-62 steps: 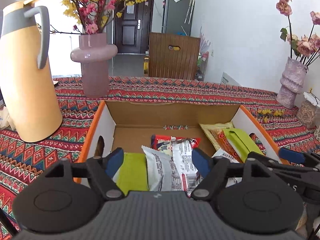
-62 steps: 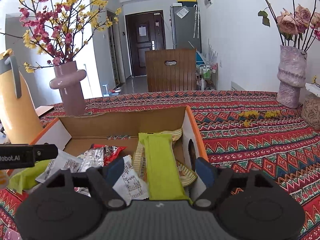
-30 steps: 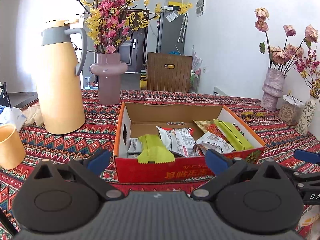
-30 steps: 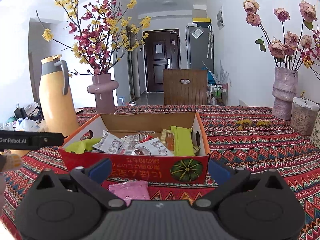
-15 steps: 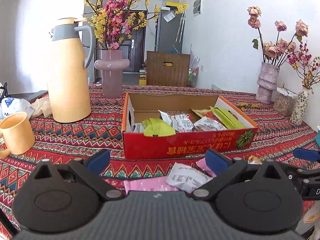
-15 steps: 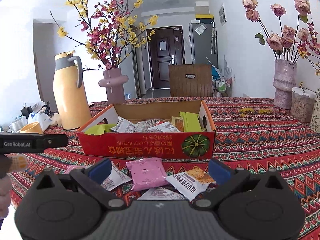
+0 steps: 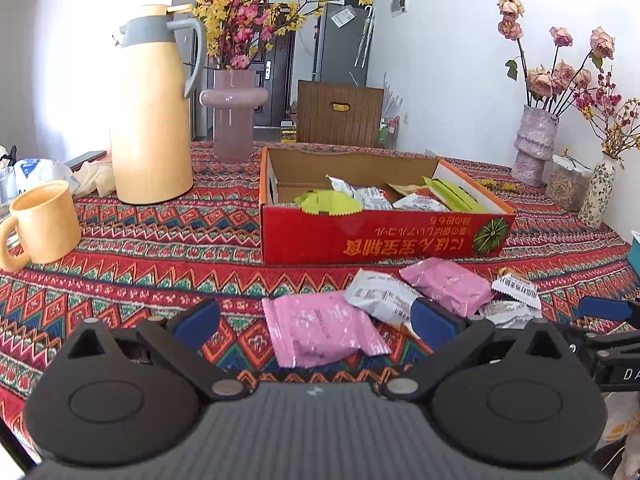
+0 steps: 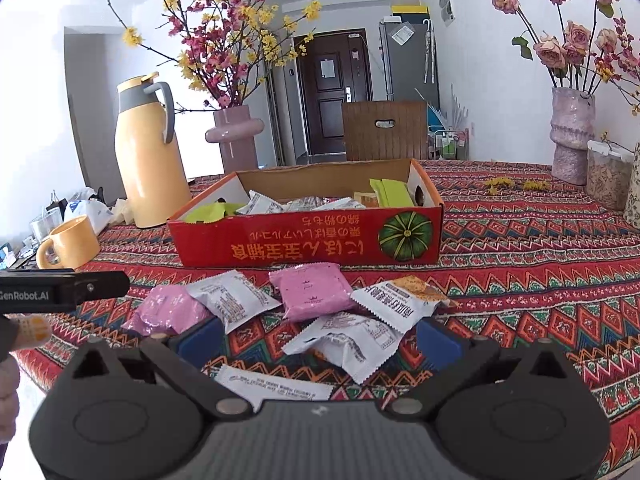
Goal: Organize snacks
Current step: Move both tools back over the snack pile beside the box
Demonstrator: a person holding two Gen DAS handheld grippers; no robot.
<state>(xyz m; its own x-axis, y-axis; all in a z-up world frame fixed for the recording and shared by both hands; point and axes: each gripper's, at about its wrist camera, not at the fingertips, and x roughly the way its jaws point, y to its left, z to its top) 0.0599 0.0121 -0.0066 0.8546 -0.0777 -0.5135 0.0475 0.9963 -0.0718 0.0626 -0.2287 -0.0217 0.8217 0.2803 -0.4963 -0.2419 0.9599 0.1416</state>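
Patterned tablecloth (image 8: 520, 280), red box (image 8: 308, 240), loose packets (image 8: 312, 292).

White walls (image 8: 492, 92) enclose a bright room, with strong daylight flooding in at nine o'clock in the left wrist view. At twelve o'clock a dark panelled door (image 8: 330, 92) closes a short hallway, and a grey refrigerator (image 8: 404, 64) stands just right of it. A brown wooden chair back (image 8: 386, 130) rises behind the table, which wears a red zigzag-patterned tablecloth (image 8: 520, 264).
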